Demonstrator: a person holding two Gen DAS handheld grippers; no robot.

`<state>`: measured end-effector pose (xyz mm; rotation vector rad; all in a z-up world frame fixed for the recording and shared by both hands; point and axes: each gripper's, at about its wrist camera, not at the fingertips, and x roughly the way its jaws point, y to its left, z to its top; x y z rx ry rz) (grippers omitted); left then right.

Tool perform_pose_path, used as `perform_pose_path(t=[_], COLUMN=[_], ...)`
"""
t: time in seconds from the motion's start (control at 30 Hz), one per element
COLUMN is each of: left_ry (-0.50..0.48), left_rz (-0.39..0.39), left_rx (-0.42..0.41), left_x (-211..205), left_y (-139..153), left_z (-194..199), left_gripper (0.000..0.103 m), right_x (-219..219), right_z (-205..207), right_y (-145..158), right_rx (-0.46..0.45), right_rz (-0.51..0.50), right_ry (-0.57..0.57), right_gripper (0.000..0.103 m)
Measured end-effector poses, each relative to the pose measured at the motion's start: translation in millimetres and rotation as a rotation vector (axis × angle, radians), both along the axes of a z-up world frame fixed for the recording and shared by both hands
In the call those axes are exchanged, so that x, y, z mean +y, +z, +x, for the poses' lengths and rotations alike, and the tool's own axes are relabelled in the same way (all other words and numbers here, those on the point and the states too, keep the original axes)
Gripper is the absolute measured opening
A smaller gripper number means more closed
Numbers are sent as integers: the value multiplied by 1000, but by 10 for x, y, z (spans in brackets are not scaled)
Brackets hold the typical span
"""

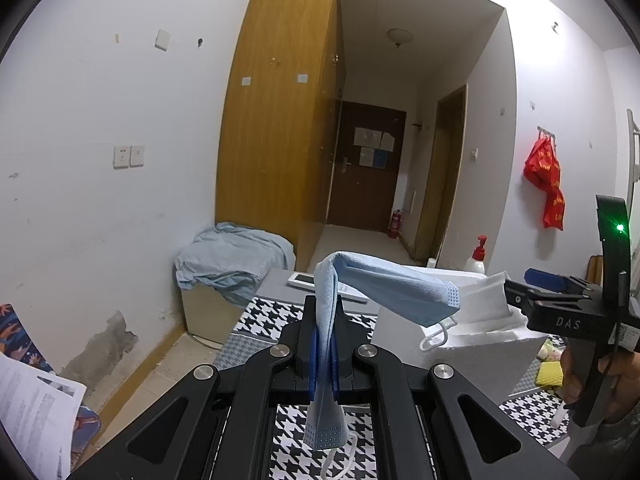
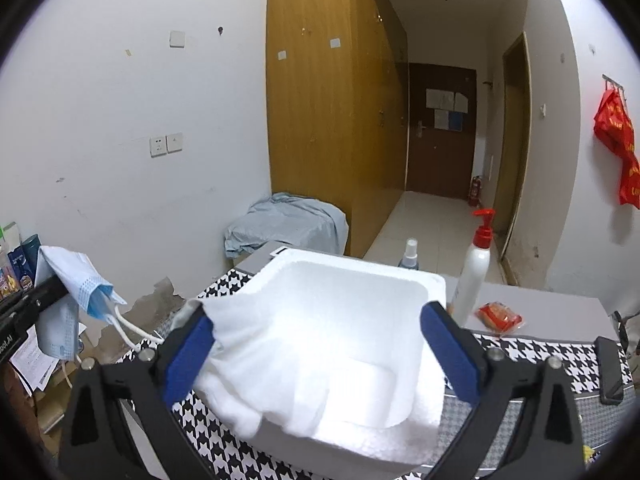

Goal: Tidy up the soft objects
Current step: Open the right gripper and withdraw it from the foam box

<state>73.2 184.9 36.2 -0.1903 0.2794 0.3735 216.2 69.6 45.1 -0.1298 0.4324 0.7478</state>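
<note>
the blue face mask (image 1: 384,284) is kept clamped in the left gripper (image 1: 325,344) clear of the desk (image 2: 540,312), while the right gripper (image 2: 320,356) fingers are spread wide, apparently so the white cloth (image 2: 280,344) is left draped in the foam box (image 2: 360,268).

A red-capped pump bottle (image 2: 474,272) stands beside a small spray bottle (image 2: 409,256) and a red packet (image 2: 498,317).
</note>
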Motion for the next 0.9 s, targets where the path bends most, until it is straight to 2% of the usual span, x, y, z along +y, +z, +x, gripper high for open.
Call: perform_pose_path(t=[0.37,0.9], left_ry=[-11,-72], left_rz=[1,23], left_rx=[-5,-25], left_x=[-6,-165], left_y=[34,193], left_z=[49,193], left_gripper=[5,5], right_x=[-119,-516], right_z=[-30,-111], right_y=[-40,28], right_rx=[0,-26], right_rz=[-36,34], right_ry=[-15,-40], right_gripper=[101,103])
